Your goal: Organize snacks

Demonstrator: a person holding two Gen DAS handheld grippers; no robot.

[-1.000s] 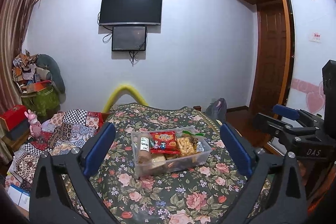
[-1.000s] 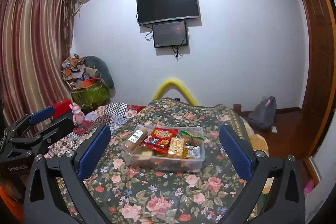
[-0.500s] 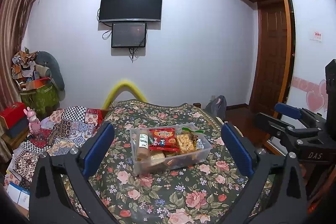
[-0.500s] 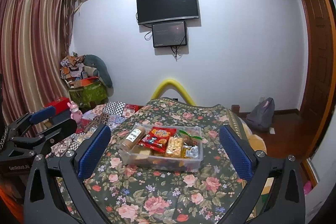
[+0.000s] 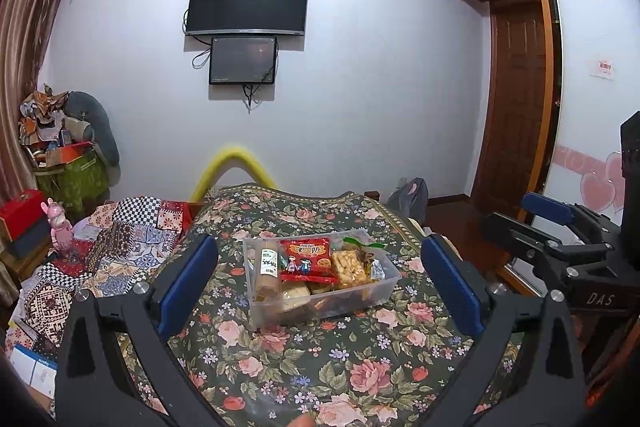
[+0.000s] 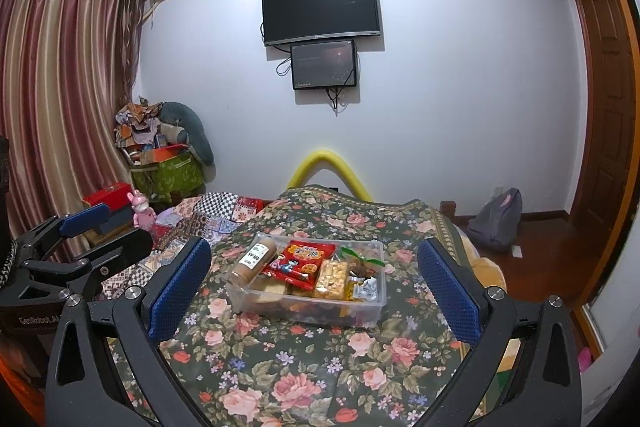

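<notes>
Your left tongs (image 5: 320,283) and right tongs (image 6: 314,285) both stand wide, with nothing between their blue pads, and both hang back on the near side of the clear plastic bin (image 6: 308,311), well apart from it. The bin sits on the floral cloth (image 6: 280,379), which seems to cover a bed rather than a bench.

All the snacks you can see lie inside the bin; none lies on the cloth around it. Along the bin's left wall rests a brown roll with a white label (image 6: 253,259). Beside it, toward the middle, lies a red packet with cartoon figures (image 6: 301,261), resting on top of paler packs. To the right of that comes a clear-wrapped bar of golden puffed pieces (image 6: 331,279). Against the bin's right wall sit a green-tied bag (image 6: 360,261) and a small foil-wrapped piece (image 6: 366,289).

Judging from this, the snacks already lie gathered in one container, packed side by side. That fits a bin just filled, or one waiting to be emptied and sorted; the views do not settle which.
</notes>
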